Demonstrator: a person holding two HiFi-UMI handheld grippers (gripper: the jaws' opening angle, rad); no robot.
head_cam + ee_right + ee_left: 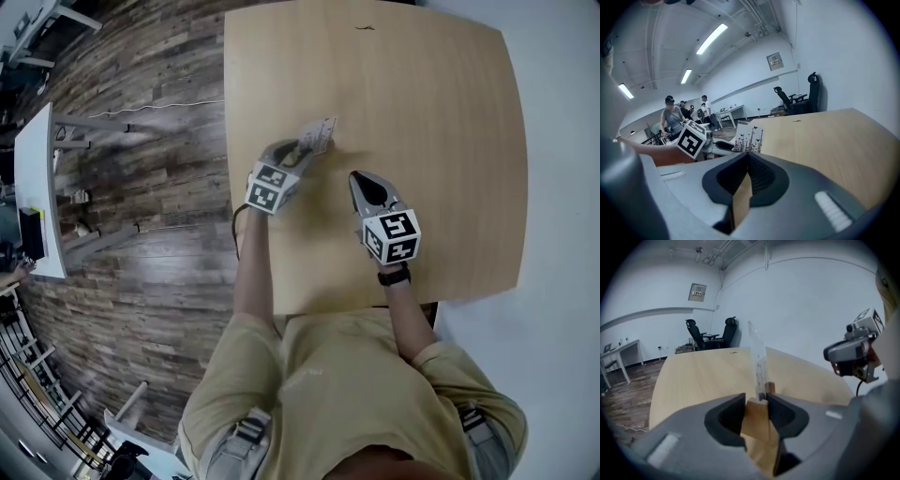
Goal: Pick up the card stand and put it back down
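Note:
The card stand (317,137) is a small wooden block carrying an upright clear card printed with black plant shapes. My left gripper (298,153) is shut on it near the left part of the light wooden table (431,103). In the left gripper view the pads press the wooden block (758,411) from both sides, and the card (758,359) rises edge-on above them. Whether the block touches the table is hidden. My right gripper (359,178) hovers just right of it, shut and empty. The right gripper view shows its tips (749,157) meeting, with the card (749,138) beyond.
The table's left edge (228,141) drops to a dark plank floor (141,234). A white desk (33,187) stands at far left. Two black office chairs (710,333) sit past the table's far end. Several people (672,117) stand in the background.

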